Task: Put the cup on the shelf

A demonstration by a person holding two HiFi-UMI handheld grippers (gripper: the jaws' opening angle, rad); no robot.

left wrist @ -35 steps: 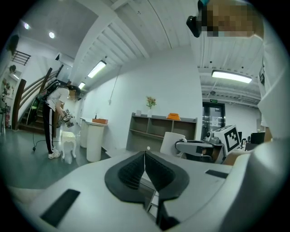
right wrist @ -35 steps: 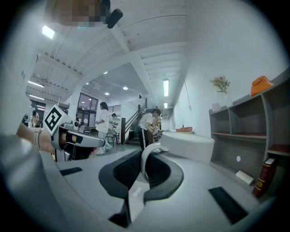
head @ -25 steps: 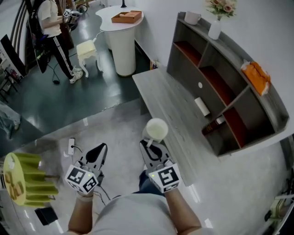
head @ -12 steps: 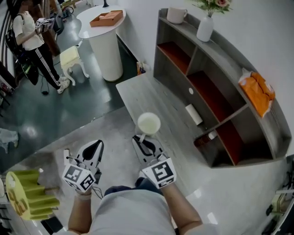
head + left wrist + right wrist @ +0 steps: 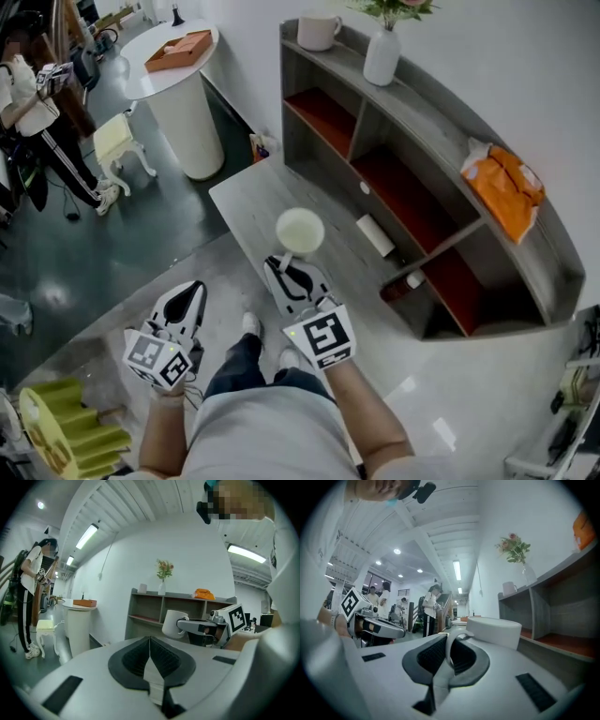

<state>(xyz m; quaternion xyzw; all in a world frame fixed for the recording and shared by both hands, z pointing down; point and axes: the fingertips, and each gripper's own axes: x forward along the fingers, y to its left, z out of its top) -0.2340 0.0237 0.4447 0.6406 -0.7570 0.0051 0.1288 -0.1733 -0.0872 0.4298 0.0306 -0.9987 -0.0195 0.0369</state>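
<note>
**Cup held by its handle, short of the shelf**

We see the right gripper (image 5: 292,274) clamped tight on the handle of the white cup (image 5: 300,230). The cup is upright and, as far as we can judge, over the low grey bench (image 5: 246,192) before the shelf (image 5: 427,117). The left gripper (image 5: 186,302) has its jaws pressed together, empty.

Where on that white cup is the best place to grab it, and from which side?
By its handle, from the side. The cup is upright and its round body looks too wide for tongs, while the thin loop fits: the right tongs are shut on it that way.
</note>
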